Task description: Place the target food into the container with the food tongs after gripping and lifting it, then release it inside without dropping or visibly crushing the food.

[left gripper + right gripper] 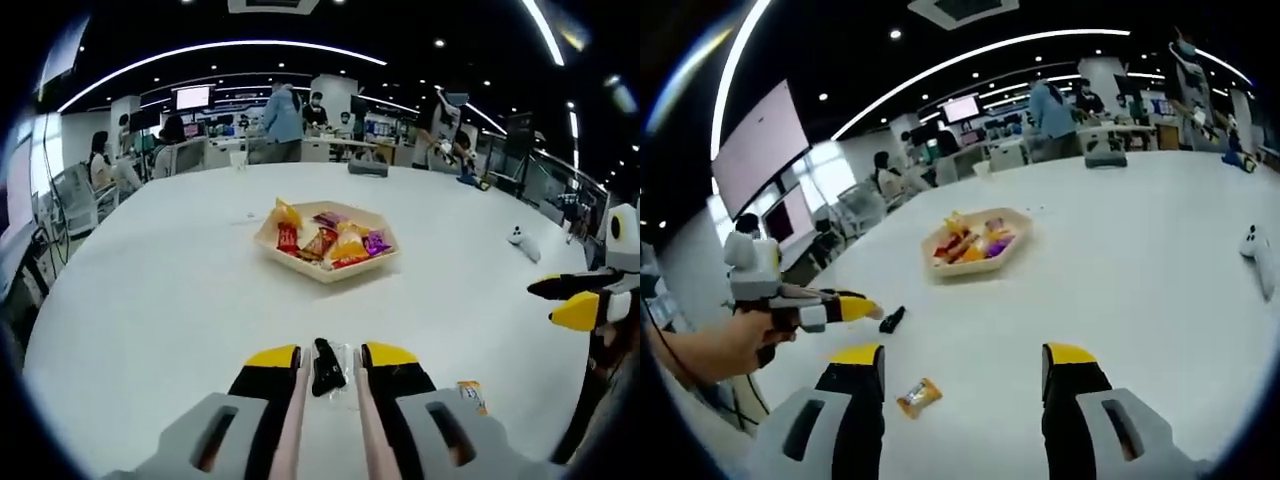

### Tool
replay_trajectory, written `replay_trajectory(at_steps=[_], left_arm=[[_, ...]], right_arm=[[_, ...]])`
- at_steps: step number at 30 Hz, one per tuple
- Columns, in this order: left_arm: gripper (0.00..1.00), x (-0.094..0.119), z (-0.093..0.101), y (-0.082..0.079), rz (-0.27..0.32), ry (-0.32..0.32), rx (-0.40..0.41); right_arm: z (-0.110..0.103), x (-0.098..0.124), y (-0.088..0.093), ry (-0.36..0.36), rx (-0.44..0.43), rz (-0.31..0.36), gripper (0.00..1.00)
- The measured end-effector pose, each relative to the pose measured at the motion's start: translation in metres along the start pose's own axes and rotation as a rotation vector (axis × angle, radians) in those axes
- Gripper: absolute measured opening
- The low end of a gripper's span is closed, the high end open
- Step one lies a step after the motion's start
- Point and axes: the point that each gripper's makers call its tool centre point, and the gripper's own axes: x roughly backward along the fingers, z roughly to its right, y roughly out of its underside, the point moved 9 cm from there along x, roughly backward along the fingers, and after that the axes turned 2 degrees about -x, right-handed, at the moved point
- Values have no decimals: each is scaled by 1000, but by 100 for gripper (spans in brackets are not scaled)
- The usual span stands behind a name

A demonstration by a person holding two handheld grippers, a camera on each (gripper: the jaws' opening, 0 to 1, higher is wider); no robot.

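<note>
White worktop (150, 290) in an open office, seen along both hand-held grippers. Risks from here: the small dark object (326, 365) lying at the near edge of the worktop, probably the food tongs though the view is too coarse to be sure, sits right between the left gripper's jaws, and an off-centre closure could push it along the smooth surface instead of seizing it; the wrapped snacks are light and slippery, so a loose pinch could drop one on the way to the container, while a hard pinch could crush it.

Left gripper (330, 356): jaws nearly together, flanking the dark object on both sides; whether they press on it or merely stand beside it cannot be told. The right gripper view shows this gripper (868, 308) with its tips just beside the same object (892, 319).

Right gripper (962, 360): jaws spread wide, released, holding nothing, hovering over bare worktop.

Target food: a small orange packet (918, 397) lies loose near the worktop's near edge, just beside the right gripper's left jaw; it appears in the left gripper view too (472, 394).

Container: a pale hexagonal tray (385, 258) near the middle of the worktop, already holding several bright packets (322, 242), well apart from the loose packet
</note>
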Motion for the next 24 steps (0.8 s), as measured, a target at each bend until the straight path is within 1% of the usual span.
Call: replay_trajectory(at_steps=[3, 4, 5, 7, 8, 9, 12, 14, 16, 21, 22, 24], left_arm=[[23, -6, 6, 5, -19, -16, -9], [23, -8, 7, 8, -37, -34, -28], [23, -10, 8, 9, -41, -48, -37], [23, -14, 11, 14, -69, -60, -27], [24, -14, 10, 12, -22, -76, -47], [24, -15, 12, 14, -43, -80, -50], [24, -16, 11, 12, -31, -90, -56], [24, -17, 8, 10, -32, -114, -48], [25, -17, 4, 9, -30, -140, -21], [25, -20, -1, 9, -20, -179, -8], [25, -19, -3, 8, -13, -197, -7], [25, -19, -5, 7, -3, -196, 1]], right_arm=[[2, 2, 3, 12, -2, -11, 63], [2, 2, 4, 14, -3, -14, 63], [3, 3, 4, 16, -3, -17, 63], [4, 3, 4, 23, -1, -17, 63], [5, 3, 3, 24, -1, -17, 63], [6, 3, 3, 28, -2, -15, 63], [7, 2, 1, 37, 17, -4, 61], [5, 0, 0, 34, 24, -4, 61], [4, -2, 0, 30, 32, -6, 61], [2, -5, 0, 24, 37, -10, 61], [2, -5, 0, 24, 37, -10, 61], [2, -6, -1, 25, 38, -9, 61]])
